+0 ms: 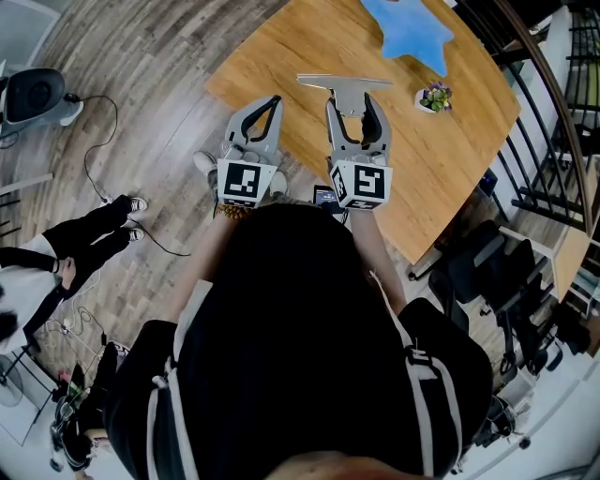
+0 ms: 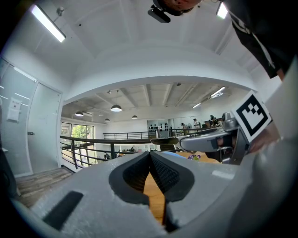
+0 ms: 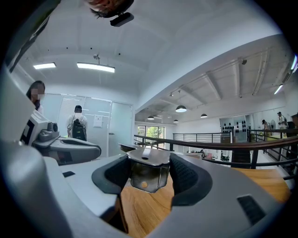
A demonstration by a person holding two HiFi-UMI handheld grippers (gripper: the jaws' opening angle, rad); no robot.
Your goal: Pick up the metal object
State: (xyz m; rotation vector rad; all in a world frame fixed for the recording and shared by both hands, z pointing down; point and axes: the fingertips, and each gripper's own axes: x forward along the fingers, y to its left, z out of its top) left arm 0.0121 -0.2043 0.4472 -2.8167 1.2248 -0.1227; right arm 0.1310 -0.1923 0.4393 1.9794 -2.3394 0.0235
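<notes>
The metal object (image 1: 344,84), a shiny bracket with a flat top plate, sits between the jaws of my right gripper (image 1: 352,103) over the near edge of the wooden table (image 1: 281,47). In the right gripper view both pads press on the bracket's body (image 3: 148,173), which hangs above the wood. My left gripper (image 1: 270,101) is held level beside it on the left, just off the table's edge. Its jaws meet at the tips (image 2: 150,155) with nothing between them.
A blue star-shaped mat (image 1: 410,28) lies at the table's far side, and a small potted plant (image 1: 434,97) stands to the right. A black railing (image 1: 553,141) runs along the right. A person (image 1: 56,253) stands on the floor at left, near cables (image 1: 103,178).
</notes>
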